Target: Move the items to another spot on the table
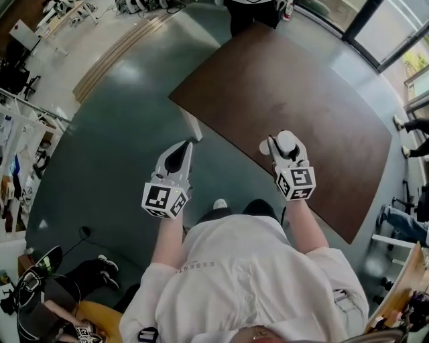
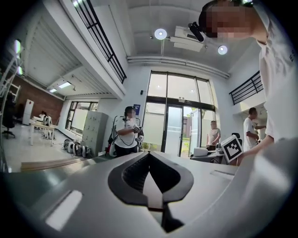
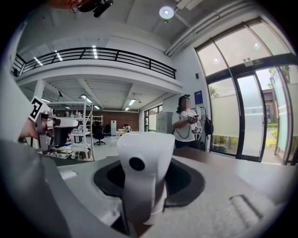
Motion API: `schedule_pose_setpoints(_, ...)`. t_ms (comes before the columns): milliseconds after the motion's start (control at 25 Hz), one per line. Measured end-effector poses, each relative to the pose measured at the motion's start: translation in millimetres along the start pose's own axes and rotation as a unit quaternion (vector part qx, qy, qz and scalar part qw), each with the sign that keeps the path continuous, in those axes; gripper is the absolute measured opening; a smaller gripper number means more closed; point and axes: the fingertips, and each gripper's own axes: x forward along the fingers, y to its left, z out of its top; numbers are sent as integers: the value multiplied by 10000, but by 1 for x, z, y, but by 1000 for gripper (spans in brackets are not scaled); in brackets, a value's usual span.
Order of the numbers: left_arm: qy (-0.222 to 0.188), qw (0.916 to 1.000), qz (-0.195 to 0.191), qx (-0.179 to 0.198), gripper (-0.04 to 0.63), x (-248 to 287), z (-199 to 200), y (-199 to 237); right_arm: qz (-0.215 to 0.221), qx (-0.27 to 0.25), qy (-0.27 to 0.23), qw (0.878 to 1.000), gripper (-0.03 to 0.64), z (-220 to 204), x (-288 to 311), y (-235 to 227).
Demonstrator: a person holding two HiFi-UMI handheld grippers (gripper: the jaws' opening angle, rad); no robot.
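My right gripper [image 1: 284, 142] is shut on a white plastic item [image 1: 288, 140] and holds it over the near edge of the brown table [image 1: 288, 80]. In the right gripper view the white item [image 3: 142, 160] stands upright between the jaws and has a small dark round hole near its top. It hides the right gripper's [image 3: 145, 195] tips. My left gripper [image 1: 182, 149] hangs over the grey floor, left of the table's corner. In the left gripper view the left gripper's [image 2: 149, 158] black pads meet at the front with nothing between them.
A person [image 1: 253, 12] with grippers stands at the table's far end, and also shows as a person [image 3: 187, 123] in the right gripper view. A white table leg [image 1: 192, 124] drops from the near corner. A wooden chair [image 1: 100, 318] and gear lie at lower left.
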Motion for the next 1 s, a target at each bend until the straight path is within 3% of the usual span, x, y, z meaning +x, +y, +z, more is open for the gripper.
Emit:
schedule_pose_setpoints(160,-105,9993,350,-83,18,-4,31,50,358,-119,119,9992,176,28,58,32)
schedule_pose_setpoints(600,128,9932,1137,-198,18,-18,6,166,1014,-242,344,9940,176,23,193,95)
schedule_pose_setpoints(720,276,9939,1055,-148,18,8,2,207,1035,-269,442,9933,176,15,239,106)
schedule_pose_setpoints(1000,302,9976,615,-39,18,84,33,275,711,-255,490,9959,176,41,322,91)
